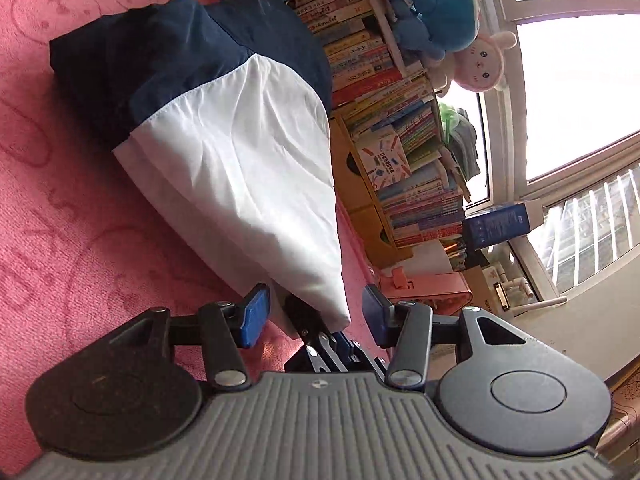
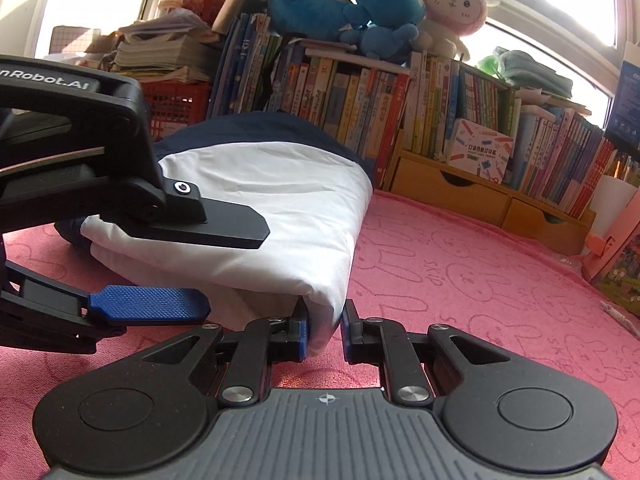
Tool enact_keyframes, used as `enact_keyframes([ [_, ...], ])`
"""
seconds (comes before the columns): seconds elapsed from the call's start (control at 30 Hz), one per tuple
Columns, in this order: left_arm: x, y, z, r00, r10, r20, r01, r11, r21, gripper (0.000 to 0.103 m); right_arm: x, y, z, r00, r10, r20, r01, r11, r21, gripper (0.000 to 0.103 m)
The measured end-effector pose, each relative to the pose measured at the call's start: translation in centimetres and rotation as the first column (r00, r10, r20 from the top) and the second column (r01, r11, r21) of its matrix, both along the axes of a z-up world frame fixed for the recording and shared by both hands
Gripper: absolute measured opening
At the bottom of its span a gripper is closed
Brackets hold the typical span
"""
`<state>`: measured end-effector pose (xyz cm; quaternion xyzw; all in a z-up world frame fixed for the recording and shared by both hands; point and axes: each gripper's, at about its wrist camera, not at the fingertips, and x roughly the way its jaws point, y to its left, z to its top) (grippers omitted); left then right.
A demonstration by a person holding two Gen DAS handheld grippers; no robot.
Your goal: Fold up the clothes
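Observation:
A white and navy garment (image 1: 236, 140) lies folded in a thick bundle on the pink blanket (image 1: 72, 216); it also shows in the right wrist view (image 2: 272, 208). My left gripper (image 1: 316, 312) is open, its blue pads set wide on either side of the garment's white corner, one finger above and one below the fold in the right wrist view (image 2: 192, 264). My right gripper (image 2: 325, 330) has its jaws close around the same white corner (image 2: 320, 320), with a small gap still visible at the right pad.
A low wooden bookshelf (image 2: 452, 184) packed with books stands behind the garment, with blue and pink plush toys (image 2: 360, 0) on top. A red basket (image 2: 176, 104) and paper stacks sit at the back left. Boxes (image 2: 616, 256) lean at the right edge. Windows lie behind.

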<state>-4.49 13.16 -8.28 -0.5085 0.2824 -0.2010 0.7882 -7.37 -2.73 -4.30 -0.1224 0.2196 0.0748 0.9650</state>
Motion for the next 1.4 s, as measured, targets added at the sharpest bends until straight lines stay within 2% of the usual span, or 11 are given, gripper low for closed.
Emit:
enact_keyframes([
  [0.13,0.0,-0.4,0.1,0.999,0.001,0.043,0.002,0.998,-0.061,0.047,0.1,-0.2,0.0,1.0,-0.001,-0.003,0.001,1.0,0.01,0.017],
  [0.3,1.6,-0.9,-0.8,0.999,0.014,-0.029,-0.014,1.0,-0.024,0.047,0.0,-0.2,0.0,1.0,-0.003,-0.001,0.003,1.0,0.015,0.017],
  [0.4,2.3,-1.0,-1.2,0.998,0.056,-0.038,-0.057,0.998,-0.014,0.042,0.0,-0.3,0.0,1.0,-0.004,-0.001,0.004,1.0,0.021,0.017],
  [0.47,2.4,-0.8,-0.9,0.992,0.127,-0.025,-0.127,0.992,0.015,0.03,0.1,-0.4,0.0,1.0,-0.006,-0.003,0.006,1.0,0.024,0.017],
  [0.5,2.3,-0.6,-0.7,0.988,0.155,-0.012,-0.155,0.987,0.037,0.012,0.1,-0.4,0.0,1.0,-0.008,-0.004,0.008,1.0,0.024,0.017],
  [0.6,1.9,0.2,0.0,0.975,0.219,0.029,-0.221,0.97,0.099,0.005,0.0,-0.3,0.0,1.0,-0.006,-0.005,0.006,1.0,0.025,0.017],
  [0.7,1.3,1.3,1.2,0.96,0.266,0.087,-0.278,0.94,0.199,0.005,0.0,-0.1,-0.1,1.0,-0.003,0.002,0.003,1.0,0.012,0.017],
  [0.83,0.8,3.8,1.5,0.938,0.333,0.098,-0.348,0.904,0.251,0.005,-0.1,0.0,-0.1,1.0,0.0,0.012,0.0,1.0,0.007,0.017],
  [1.07,-0.5,6.4,1.0,0.91,0.4,0.108,-0.414,0.862,0.292,0.006,-0.2,0.4,-0.1,1.0,0.016,0.017,-0.016,1.0,-0.007,0.017],
  [1.27,-1.8,8.2,0.8,0.862,0.497,0.099,-0.504,0.821,0.268,0.008,-0.2,0.5,0.0,1.0,0.018,0.02,-0.018,1.0,-0.006,0.017],
  [1.4,-2.4,8.9,0.7,0.852,0.517,0.086,-0.52,0.812,0.265,0.012,-0.1,0.8,0.1,1.0,0.014,0.014,-0.014,1.0,-0.015,0.02],
])
